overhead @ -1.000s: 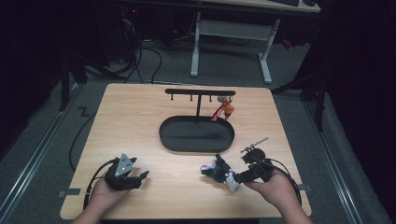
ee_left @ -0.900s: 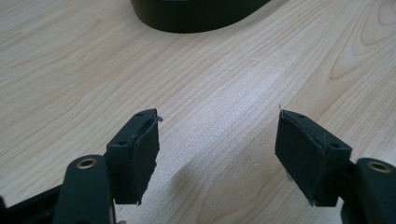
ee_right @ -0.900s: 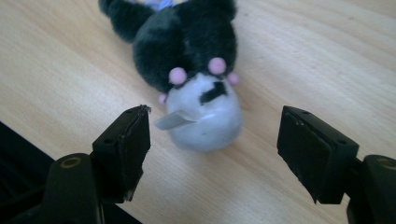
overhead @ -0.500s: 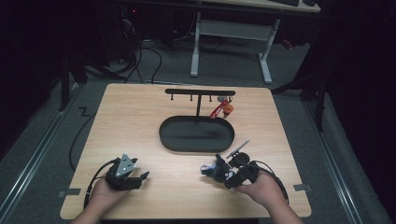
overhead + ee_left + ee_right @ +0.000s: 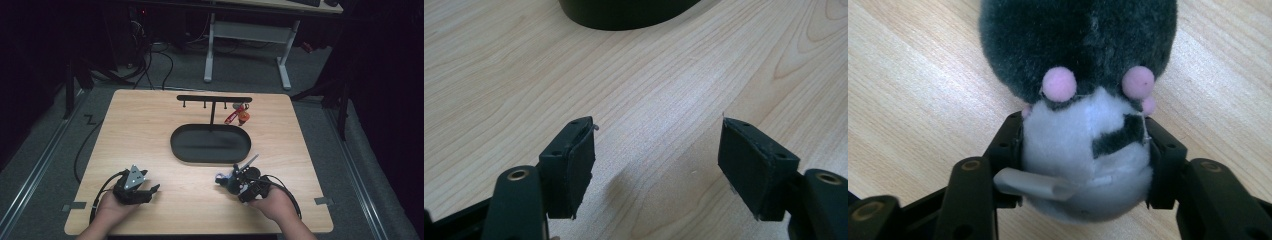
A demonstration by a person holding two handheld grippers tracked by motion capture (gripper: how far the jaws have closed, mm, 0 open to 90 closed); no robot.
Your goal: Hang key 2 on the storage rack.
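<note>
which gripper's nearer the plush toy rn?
Right. The right gripper has just been closing, its jaws pressing both sides of the plush toy. The left gripper rests open, apart, on the table's far-left side.

The plush toy point(image 5: 1083, 95) is cut off by the top edge in the right gripper view, its lower part masked by the jaws. The red item point(image 5: 237, 115) hung on the rack point(image 5: 214, 99) is too small to be identified.

The high view looks forward and down over the whole table point(image 5: 150, 135). Each tool camera sits low, close to the tabletop; both show its wood.
</note>
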